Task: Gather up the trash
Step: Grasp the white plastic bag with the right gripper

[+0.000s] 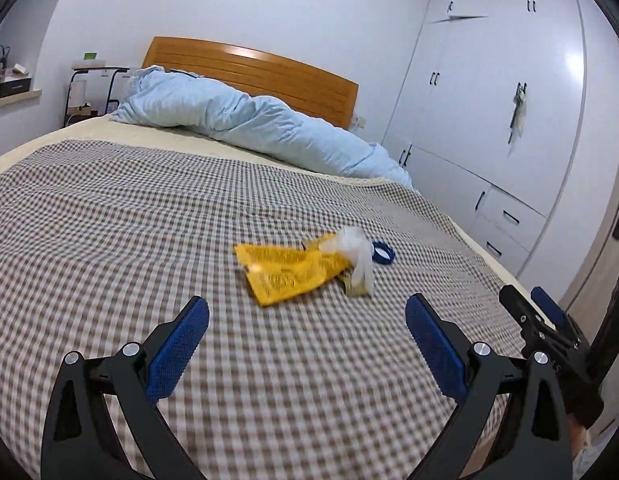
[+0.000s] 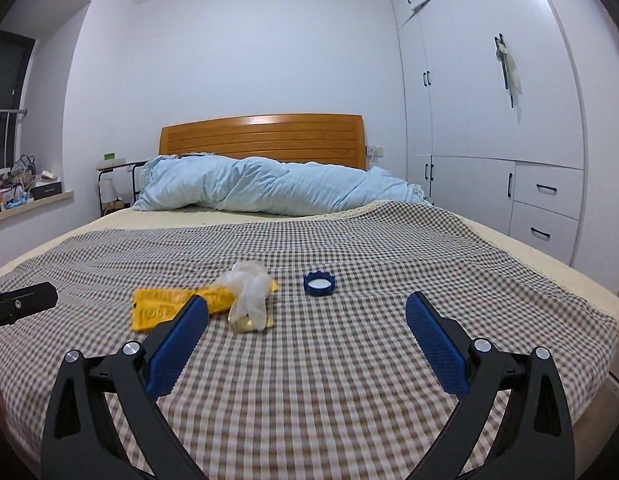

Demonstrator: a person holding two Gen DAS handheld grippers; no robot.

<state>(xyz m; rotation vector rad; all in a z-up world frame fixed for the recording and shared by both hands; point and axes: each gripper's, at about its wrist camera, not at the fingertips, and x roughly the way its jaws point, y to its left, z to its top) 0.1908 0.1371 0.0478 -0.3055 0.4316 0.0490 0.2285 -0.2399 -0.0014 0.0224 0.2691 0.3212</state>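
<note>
Three scraps lie on the checked bedspread (image 2: pixel 349 380) ahead of you: a yellow wrapper (image 2: pixel 165 309), a crumpled clear plastic bag (image 2: pixel 249 292) resting on its right end, and a blue bottle cap (image 2: pixel 319 283) just beside them. Your left gripper (image 1: pixel 307 322) and right gripper (image 2: pixel 307 322) both hover spread wide, holding nothing.

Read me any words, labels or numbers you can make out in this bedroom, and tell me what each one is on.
No text can be read here.
Yellow wrapper on the checked bedspread: has darker print, too blurred to read.
Black box on the window ledge: a faint pale mark, too small to read.
Green item on the bedside stand: no legible lettering.
Blue cap, clear plastic scrap: no print visible.
</note>
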